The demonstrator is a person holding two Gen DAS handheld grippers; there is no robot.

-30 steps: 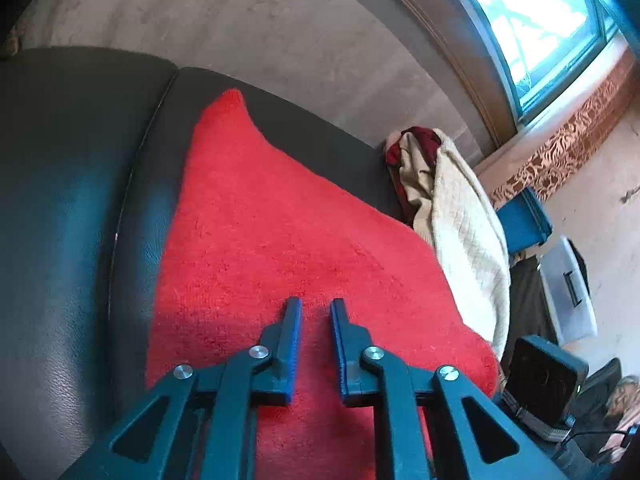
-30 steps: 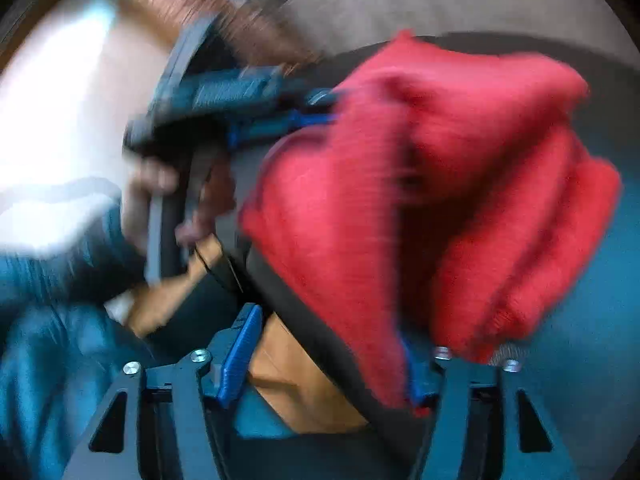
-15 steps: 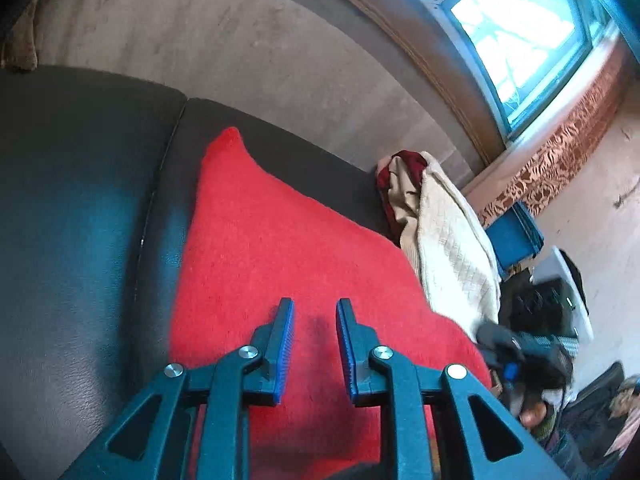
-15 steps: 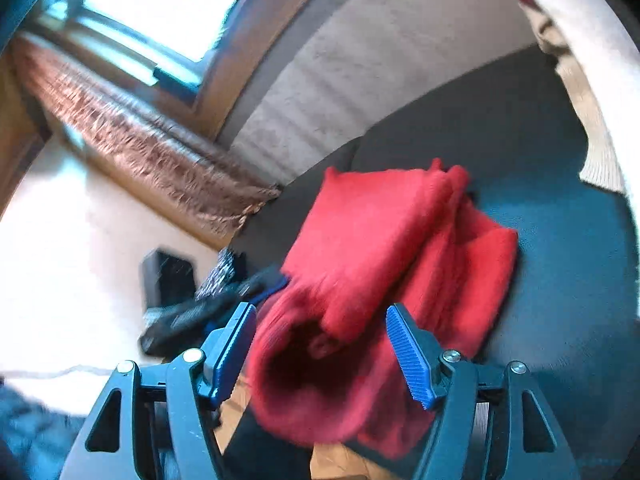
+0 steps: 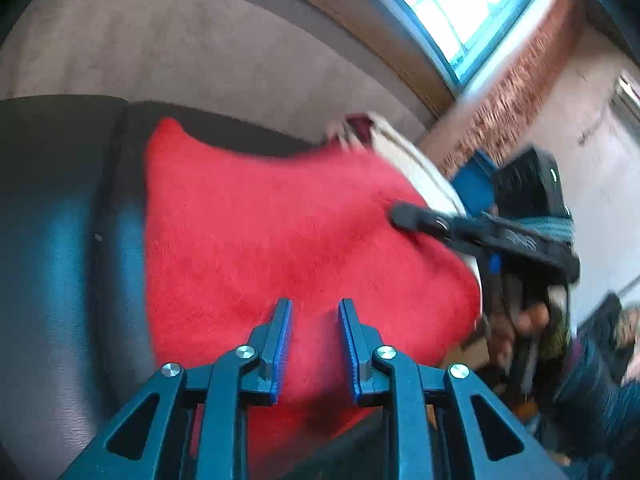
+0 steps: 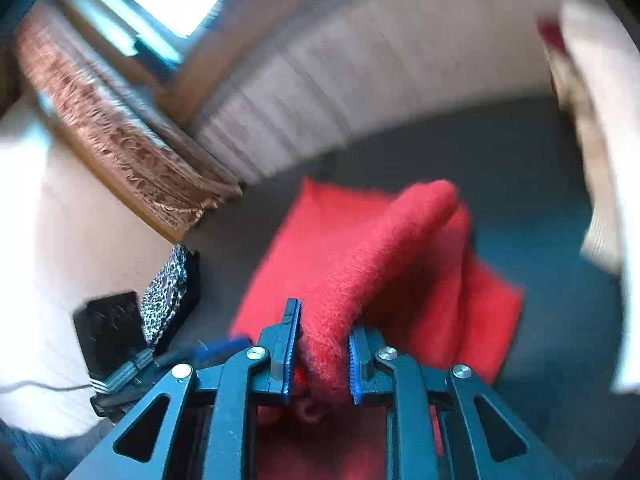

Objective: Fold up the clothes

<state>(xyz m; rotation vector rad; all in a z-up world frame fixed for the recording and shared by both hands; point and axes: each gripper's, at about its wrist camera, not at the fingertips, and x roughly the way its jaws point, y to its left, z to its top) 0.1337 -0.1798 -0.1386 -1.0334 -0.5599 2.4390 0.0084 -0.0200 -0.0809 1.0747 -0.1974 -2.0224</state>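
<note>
The right gripper [image 6: 320, 344] is pinching a rolled edge of the red garment [image 6: 360, 264] between its blue-padded fingers, the jaws drawn in against the cloth on both sides. That fold is rising up from the pads and arching back over the other layers of the same garment, which are lying spread on the dark sofa seat [image 6: 500, 168].

The left gripper [image 5: 314, 340] is hovering over the near part of the red garment [image 5: 256, 232] with its jaws standing a little apart — nothing is sitting between them. From this view the right gripper [image 5: 404, 216] is reaching in at the garment's far right edge, a hand [image 5: 520, 320] wrapped around its handle below.

Beyond the red cloth, a cream knitted garment [image 5: 416, 172] is lying heaped at the sofa's far end — blurred.
</note>
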